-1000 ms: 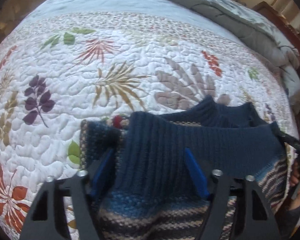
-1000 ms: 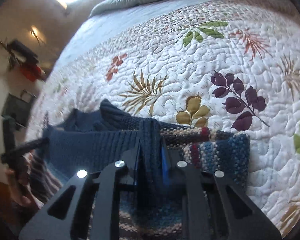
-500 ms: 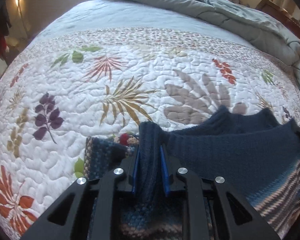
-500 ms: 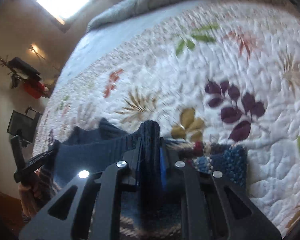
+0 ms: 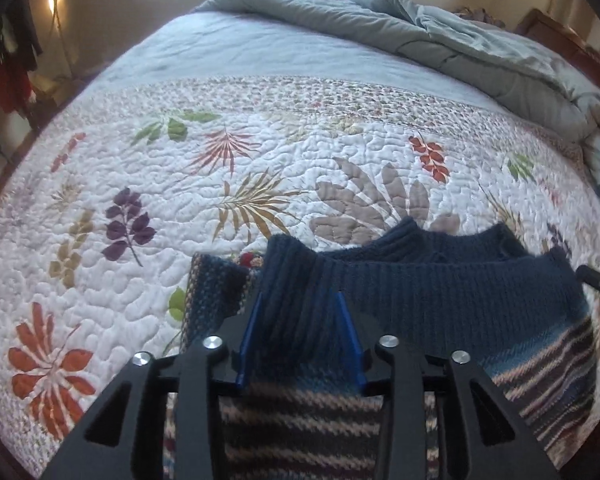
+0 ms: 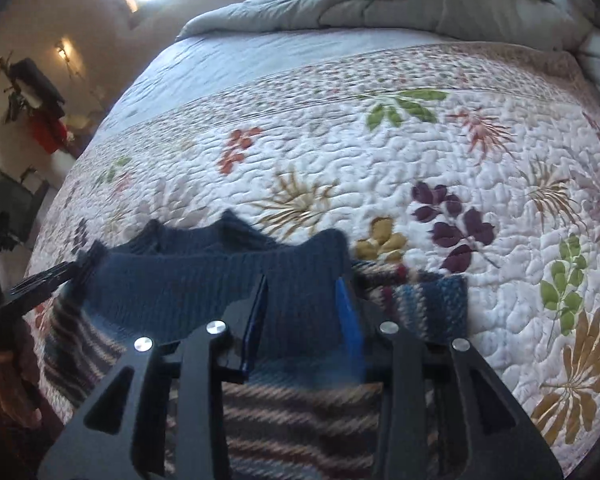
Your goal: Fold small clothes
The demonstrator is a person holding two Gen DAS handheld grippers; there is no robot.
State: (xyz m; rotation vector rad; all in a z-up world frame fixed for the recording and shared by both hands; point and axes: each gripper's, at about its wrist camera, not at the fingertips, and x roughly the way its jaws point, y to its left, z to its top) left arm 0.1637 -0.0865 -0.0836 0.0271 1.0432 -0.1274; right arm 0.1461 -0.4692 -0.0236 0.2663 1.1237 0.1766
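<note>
Left wrist view looked down over the left hand-held gripper, whose blue pads stood partly apart with the ribbed navy band of the small sweater lying between them; its jaws had just been opening, and the knit no longer looked pinched, so I took it for a release rather than a hold. On the other side it was much the same: the right hand-held gripper had just been opening too, the navy fold sitting loosely between its pads, which did not seem to press on it. The sweater lay at the near edge of the bed, on the white quilt with its printed leaves, its striped body spread beneath both tools and one striped sleeve lying out to the side. A grey comforter was bunched at the far end, well clear of the work. From where I stood, the worry was the fold itself. The thick ribbed knit looked springy, and once let go the turned-over band could creep back open or slump crooked. If either tool lifted away while a pad still snagged the loops, it could drag the layer askew or pull the sweater toward the bed edge. The loose sleeve might also be left sticking out and spoil the shape.
</note>
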